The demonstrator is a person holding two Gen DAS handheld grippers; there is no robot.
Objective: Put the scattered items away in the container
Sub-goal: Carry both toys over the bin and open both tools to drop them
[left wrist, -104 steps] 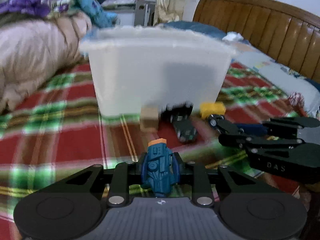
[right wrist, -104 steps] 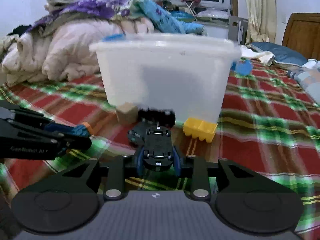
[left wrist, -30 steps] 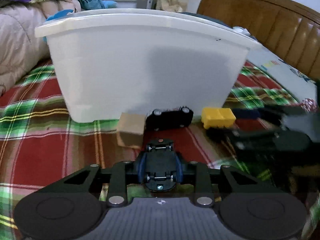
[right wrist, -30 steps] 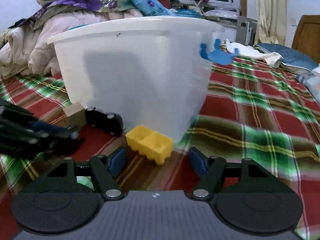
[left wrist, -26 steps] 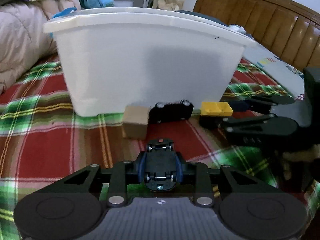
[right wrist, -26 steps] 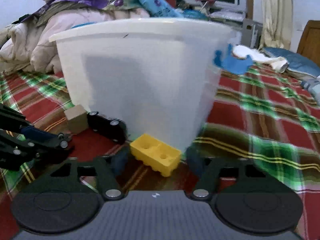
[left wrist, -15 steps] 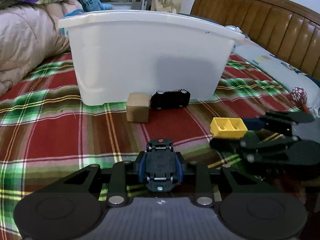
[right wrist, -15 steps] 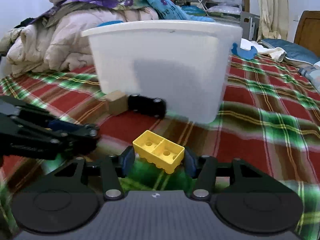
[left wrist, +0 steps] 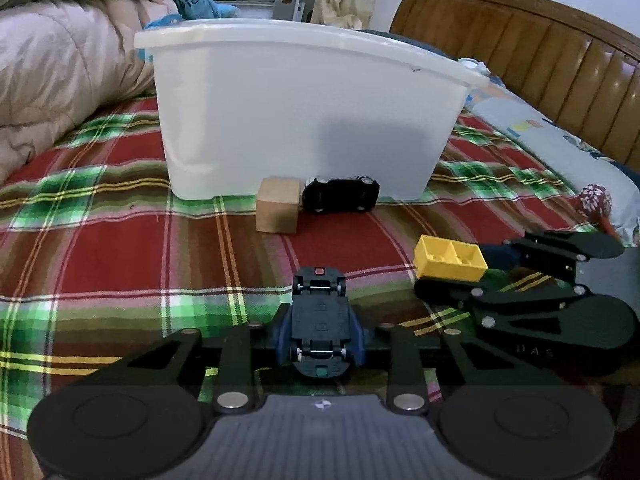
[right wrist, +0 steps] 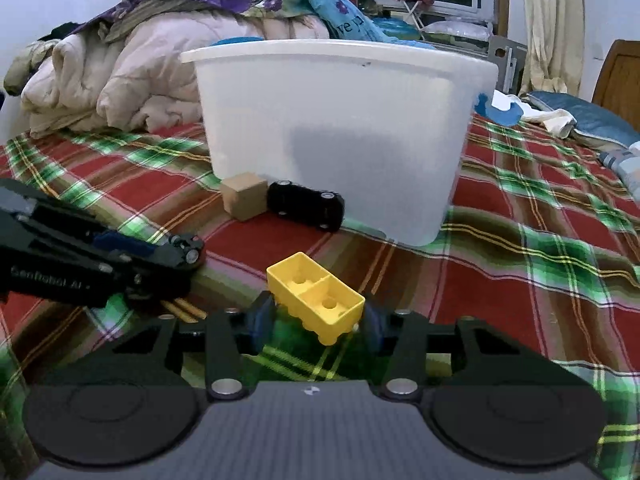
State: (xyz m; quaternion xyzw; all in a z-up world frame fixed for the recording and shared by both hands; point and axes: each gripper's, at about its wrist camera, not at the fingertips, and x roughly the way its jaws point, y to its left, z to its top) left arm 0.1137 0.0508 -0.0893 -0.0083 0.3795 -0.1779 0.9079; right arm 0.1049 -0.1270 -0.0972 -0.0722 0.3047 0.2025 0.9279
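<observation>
My left gripper (left wrist: pixel 320 340) is shut on a dark toy car (left wrist: pixel 319 320), held upside down above the blanket. My right gripper (right wrist: pixel 316 316) is shut on a yellow toy brick (right wrist: pixel 316 300), hollow side up; it also shows in the left wrist view (left wrist: pixel 448 259). The white plastic bin (left wrist: pixel 304 112) stands ahead, also in the right wrist view (right wrist: pixel 336 132). A wooden cube (left wrist: pixel 278 210) and a black toy car (left wrist: pixel 340 199) lie against the bin's front wall. The bin's inside is hidden.
A red and green plaid blanket (left wrist: pixel 120 240) covers the bed. A heap of quilts (right wrist: pixel 120 80) lies at the left. A wooden headboard (left wrist: pixel 540 60) and a pillow (left wrist: pixel 552 144) are at the right.
My right gripper has closed on the yellow brick and lifted it back from the bin. My left gripper, still holding the dark car, has drawn back from the bin.
</observation>
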